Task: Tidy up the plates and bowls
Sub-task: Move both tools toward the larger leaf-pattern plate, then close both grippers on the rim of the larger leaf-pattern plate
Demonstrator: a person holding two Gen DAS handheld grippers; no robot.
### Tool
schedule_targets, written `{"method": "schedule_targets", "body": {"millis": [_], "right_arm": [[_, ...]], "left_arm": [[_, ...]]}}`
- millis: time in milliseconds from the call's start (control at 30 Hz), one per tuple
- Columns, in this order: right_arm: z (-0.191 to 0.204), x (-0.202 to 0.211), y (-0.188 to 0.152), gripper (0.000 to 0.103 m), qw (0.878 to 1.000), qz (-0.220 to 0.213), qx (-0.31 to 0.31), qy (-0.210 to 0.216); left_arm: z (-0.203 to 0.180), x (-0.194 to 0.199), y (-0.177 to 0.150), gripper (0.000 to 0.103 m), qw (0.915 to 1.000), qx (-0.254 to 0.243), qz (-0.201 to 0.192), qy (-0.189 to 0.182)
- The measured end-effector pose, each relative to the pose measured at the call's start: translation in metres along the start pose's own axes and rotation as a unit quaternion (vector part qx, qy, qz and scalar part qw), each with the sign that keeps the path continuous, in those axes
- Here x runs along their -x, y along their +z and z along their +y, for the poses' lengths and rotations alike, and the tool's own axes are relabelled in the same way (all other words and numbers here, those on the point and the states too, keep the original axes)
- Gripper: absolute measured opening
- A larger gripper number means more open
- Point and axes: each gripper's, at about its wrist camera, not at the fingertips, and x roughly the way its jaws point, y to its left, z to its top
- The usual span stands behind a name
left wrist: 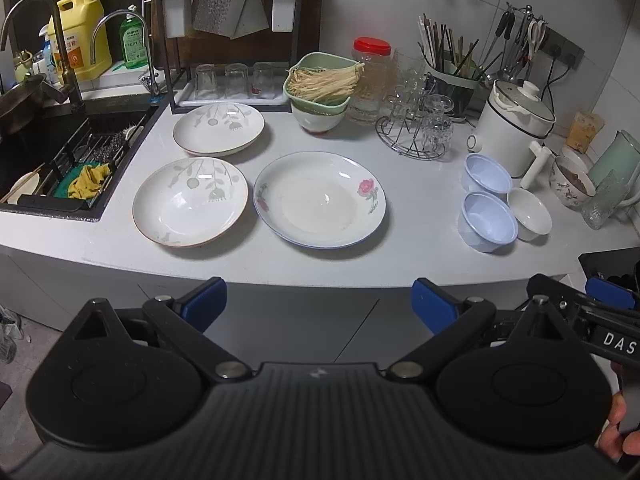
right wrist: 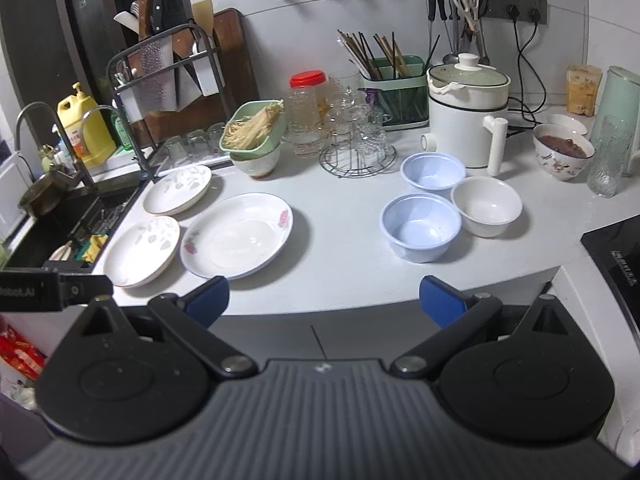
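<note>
Below the front edge of the desk point(left wrist: 248, 256), the left gripper point(left wrist: 316, 300) hangs with its blue-padded jaws spread wide and nothing between them. The right gripper point(right wrist: 324, 300) is likewise spread and empty, held level with the desk edge and short of the dishes.

Nearest the left gripper lie three plates. A rose-patterned plate point(left wrist: 320, 200) sits in the middle, a leaf-patterned plate point(left wrist: 190, 202) just beside it toward the sink point(left wrist: 60, 148), and a second leaf-patterned plate point(left wrist: 219, 129) behind that, all flat and separate. Well apart to the right stand two pale blue plastic bowls point(left wrist: 488, 222), one behind the other, with a white bowl point(left wrist: 530, 214) touching the nearer one.

The left wrist view alone looks down into the sink, showing a yellow cloth point(left wrist: 90, 180) on a rack, and catches part of the right gripper at its right edge. The right wrist view alone shows the edge of a black cooktop point(right wrist: 616, 256) at the right, the knives point(right wrist: 150, 8) above the dish rack point(right wrist: 168, 80), and the blue bowls from above, both empty. Both views show a green basket of pale noodles point(right wrist: 254, 126) stacked on a bowl, a red-lidded jar point(right wrist: 307, 112) and a white electric pot point(right wrist: 466, 116) at the back.
</note>
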Motion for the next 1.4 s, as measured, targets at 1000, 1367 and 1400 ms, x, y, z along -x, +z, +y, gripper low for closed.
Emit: {"method": "schedule_targets", "body": {"millis": [1000, 1367, 1400], "right_arm": [[0.102, -0.076, 0.037, 0.103, 0.997, -0.011, -0.069, 0.017], [0.180, -0.124, 0.049, 0.103, 0.999, 0.000, -0.036, 0.029], [0.187, -0.131, 0.046, 0.103, 0.999, 0.005, -0.034, 0.030]], "left_arm": [[0.139, -0.040, 0.073, 0.100, 0.9991, -0.008, 0.009, 0.040], [0.222, -0.093, 0.090, 0.100, 0.9993, -0.002, 0.037, -0.005], [0.229, -0.101, 0.091, 0.100, 0.9991, -0.001, 0.042, -0.011]]}}
